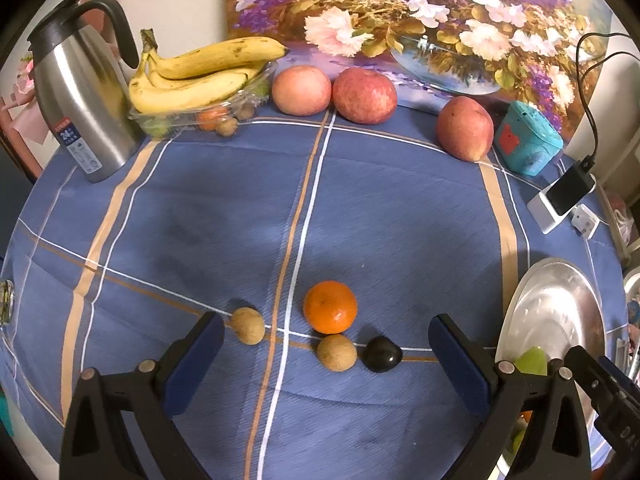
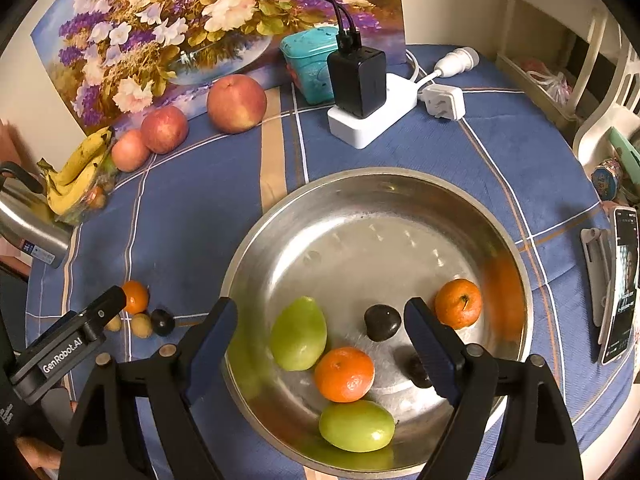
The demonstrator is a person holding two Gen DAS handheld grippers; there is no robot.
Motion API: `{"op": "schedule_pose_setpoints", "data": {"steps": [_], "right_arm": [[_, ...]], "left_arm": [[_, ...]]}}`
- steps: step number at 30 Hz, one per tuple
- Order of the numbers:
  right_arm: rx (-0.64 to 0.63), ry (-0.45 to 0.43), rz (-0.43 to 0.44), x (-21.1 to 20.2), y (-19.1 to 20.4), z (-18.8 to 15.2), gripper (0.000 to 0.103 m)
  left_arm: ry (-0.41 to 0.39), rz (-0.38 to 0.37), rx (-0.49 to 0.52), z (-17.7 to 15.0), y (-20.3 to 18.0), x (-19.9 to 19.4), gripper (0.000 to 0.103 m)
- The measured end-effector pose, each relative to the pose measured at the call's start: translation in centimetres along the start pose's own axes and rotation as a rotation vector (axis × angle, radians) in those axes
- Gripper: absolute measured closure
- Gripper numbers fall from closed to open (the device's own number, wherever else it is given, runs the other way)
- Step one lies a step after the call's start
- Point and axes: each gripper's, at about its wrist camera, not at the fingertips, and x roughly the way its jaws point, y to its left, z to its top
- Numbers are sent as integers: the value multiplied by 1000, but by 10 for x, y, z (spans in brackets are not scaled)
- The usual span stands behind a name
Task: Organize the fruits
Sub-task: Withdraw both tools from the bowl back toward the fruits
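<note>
Between the spread, empty left tongs (image 1: 326, 344) lie a longan (image 1: 337, 352) touching a dark plum (image 1: 382, 354), with a mandarin (image 1: 330, 307) just behind; closing on one could nudge its round neighbours rolling across the worktop (image 1: 400, 208). Beyond, the right tongs (image 2: 320, 332) gape empty over the steel bowl (image 2: 400, 184) holding green fruits (image 2: 299, 334), mandarins and plums, where careless dropping might bruise them.

We hold the right gripper (image 2: 320, 344), its dark blue padded jaws spread wide, over the round stainless-steel bowl (image 2: 400, 184). Inside lie two green oval fruits (image 2: 298, 334), two orange mandarins (image 2: 344, 374) and a small dark plum (image 2: 382, 322).
</note>
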Motion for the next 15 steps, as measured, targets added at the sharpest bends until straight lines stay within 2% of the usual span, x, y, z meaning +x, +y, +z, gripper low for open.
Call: {"op": "schedule_pose_setpoints", "data": {"steps": [8, 15], "right_arm": [[-6, 20, -6, 6, 3, -3, 17], [-26, 37, -29, 11, 11, -5, 17]], "left_arm": [[-22, 52, 30, 3, 15, -5, 0], [-37, 67, 0, 8, 34, -8, 0]]}}
